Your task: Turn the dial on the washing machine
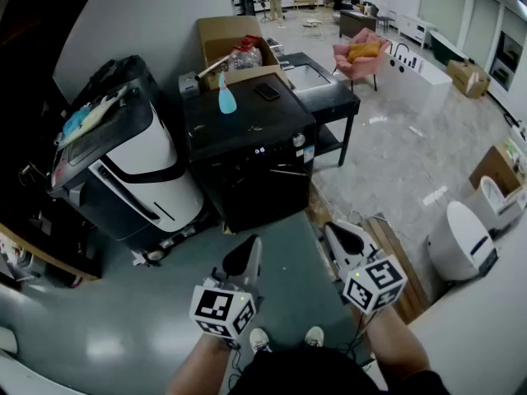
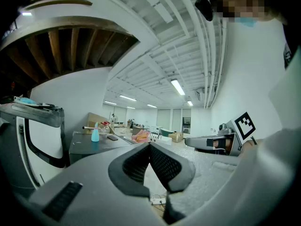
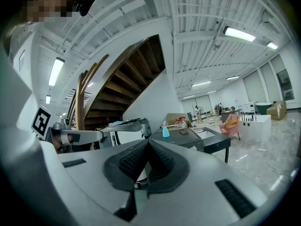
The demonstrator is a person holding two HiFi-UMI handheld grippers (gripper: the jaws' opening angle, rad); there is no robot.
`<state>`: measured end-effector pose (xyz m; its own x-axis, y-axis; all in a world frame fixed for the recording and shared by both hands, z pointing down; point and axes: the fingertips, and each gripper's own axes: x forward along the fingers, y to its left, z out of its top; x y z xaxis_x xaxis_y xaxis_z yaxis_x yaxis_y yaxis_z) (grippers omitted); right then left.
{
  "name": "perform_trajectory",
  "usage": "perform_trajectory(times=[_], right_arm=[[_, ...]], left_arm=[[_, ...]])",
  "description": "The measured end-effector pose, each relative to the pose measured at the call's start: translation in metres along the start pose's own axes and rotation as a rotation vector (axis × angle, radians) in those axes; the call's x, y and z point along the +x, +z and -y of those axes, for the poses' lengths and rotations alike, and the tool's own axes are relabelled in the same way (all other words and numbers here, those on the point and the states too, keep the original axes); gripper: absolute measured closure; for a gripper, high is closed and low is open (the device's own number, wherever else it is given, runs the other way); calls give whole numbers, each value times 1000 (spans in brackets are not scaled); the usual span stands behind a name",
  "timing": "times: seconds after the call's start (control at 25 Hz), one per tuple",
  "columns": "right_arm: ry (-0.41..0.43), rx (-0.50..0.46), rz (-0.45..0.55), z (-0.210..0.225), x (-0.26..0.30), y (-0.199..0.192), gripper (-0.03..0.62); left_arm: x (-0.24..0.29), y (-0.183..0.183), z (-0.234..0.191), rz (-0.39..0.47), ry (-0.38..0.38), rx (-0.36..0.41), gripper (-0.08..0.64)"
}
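Observation:
The black washing machine (image 1: 247, 151) stands ahead of me on the grey floor. A small pale dial (image 1: 298, 141) sits at the right end of its front panel. A blue spray bottle (image 1: 226, 97) and a dark phone (image 1: 266, 91) lie on its top. My left gripper (image 1: 252, 243) and right gripper (image 1: 331, 229) hover low in front of it, well short of the panel. Both are shut with nothing between the jaws. The left gripper view shows its pads (image 2: 149, 145) touching, with the machine (image 2: 89, 147) to the left. The right gripper's pads (image 3: 148, 142) also meet, with the machine (image 3: 181, 138) beyond.
A white and black machine (image 1: 140, 171) stands close on the washer's left. A cardboard box (image 1: 226, 39) is behind it and a black side table (image 1: 325, 97) on its right. A wooden board (image 1: 395, 257) lies on the floor by a white round appliance (image 1: 461, 241). A pink armchair (image 1: 360, 52) is farther back.

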<state>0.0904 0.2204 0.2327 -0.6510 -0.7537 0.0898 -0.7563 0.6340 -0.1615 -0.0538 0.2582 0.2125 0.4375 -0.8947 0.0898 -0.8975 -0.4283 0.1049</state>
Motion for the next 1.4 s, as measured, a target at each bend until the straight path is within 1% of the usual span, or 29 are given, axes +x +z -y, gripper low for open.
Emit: perform_trajectory(times=[0.32,0.48,0.68,0.84,1.12,1.4], right_arm=[[-6,2,9,13,-2,3,594],[4,9,35,22,-6,4,592],[9,0,40,35,-14,5,591],[23,-6,45,52,-25,7,591],[18,-7,56,89,-51,10,588],[16,-10,66,118,-67,11,552]], left_arm=[[10,1,4,5,5,-1,568],[17,0,12,4,6,4,568],[29,-1,24,3,11,15,568],[43,-2,42,-2,7,2,568],[74,-7,76,5,-9,4,568],[102,-8,98,14,-13,6,566]])
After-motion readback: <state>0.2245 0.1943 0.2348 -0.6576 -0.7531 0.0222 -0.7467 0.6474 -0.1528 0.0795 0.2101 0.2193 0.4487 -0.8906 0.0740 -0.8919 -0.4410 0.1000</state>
